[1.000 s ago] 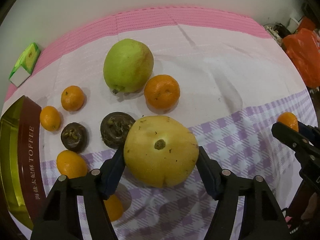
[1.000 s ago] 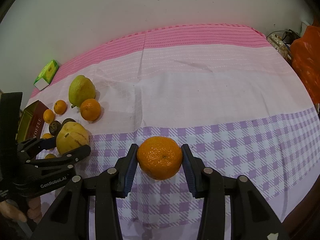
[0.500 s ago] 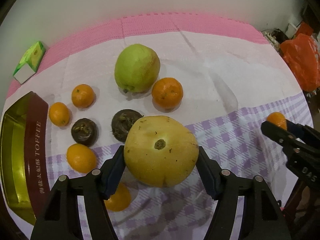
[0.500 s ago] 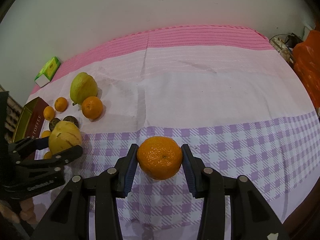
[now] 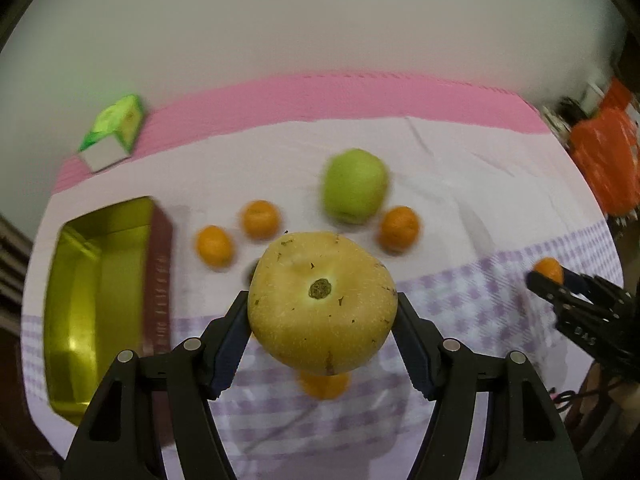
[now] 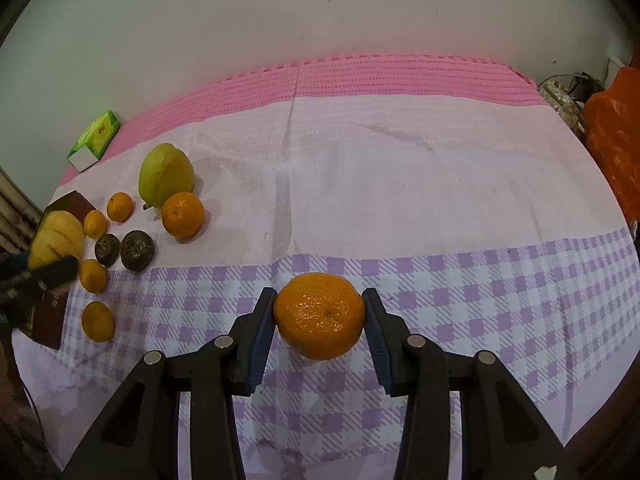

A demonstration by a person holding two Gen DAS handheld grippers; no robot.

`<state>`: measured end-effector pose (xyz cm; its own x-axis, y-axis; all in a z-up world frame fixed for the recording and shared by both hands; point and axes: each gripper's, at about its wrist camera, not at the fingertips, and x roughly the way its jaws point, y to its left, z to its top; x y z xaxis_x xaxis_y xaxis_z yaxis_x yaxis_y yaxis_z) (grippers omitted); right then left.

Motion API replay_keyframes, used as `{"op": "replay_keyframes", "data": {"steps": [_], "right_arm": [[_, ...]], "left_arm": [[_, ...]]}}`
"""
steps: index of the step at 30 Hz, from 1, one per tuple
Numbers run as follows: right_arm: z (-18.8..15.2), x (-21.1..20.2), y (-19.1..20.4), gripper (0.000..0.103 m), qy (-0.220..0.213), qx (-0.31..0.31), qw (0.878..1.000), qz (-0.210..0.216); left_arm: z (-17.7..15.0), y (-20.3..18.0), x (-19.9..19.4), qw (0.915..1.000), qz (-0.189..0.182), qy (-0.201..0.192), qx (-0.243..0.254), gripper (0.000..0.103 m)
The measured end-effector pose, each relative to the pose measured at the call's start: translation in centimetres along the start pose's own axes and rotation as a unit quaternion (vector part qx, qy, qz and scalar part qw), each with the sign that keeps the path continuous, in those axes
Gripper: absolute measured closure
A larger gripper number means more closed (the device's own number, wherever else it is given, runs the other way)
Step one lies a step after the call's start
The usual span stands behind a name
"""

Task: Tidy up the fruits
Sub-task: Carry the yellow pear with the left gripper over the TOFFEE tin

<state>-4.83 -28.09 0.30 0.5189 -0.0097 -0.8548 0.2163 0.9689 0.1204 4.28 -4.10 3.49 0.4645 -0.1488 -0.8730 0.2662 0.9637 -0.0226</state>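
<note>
Pink-and-lilac cloth covers the table, plain wall behind.

Yellow pear is clamped in the left tool, pads on its two flanks at the widest girth, blossom end facing the camera, lifted clear of the cloth. Judged heavy for the grip, firm, skin smooth and easily bruised; a squeeze at the equator suits it, but a fruit this round can roll out if the tool tilts sharply. Set it down, don't drop it.

Orange sits in the right tool, pads closed on both sides at mid-height, over the checked band of cloth. Light, slightly springy peel, pebbled so decent friction; too much squeeze would dent or split it.

Left on the cloth: green pear with a mandarin touching or just beside it, several smaller mandarins and two dark fruits in a loose cluster. Dark ones look wrinkled, probably soft; take them gently across the middle.

Gold tin stands open at the cluster's left, a likely drop spot. Green box near the wall, orange bag off the right edge.
</note>
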Motion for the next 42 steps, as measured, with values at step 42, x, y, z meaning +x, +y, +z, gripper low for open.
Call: {"op": "replay_keyframes", "data": {"steps": [42], "right_arm": [[0.1, -0.7, 1.6, 0.063, -0.029, -0.030, 0.999, -0.019]], "left_arm": [[-5.6, 22.9, 4.1, 0.9771, 0.145, 0.065, -0.142, 0.035]]}}
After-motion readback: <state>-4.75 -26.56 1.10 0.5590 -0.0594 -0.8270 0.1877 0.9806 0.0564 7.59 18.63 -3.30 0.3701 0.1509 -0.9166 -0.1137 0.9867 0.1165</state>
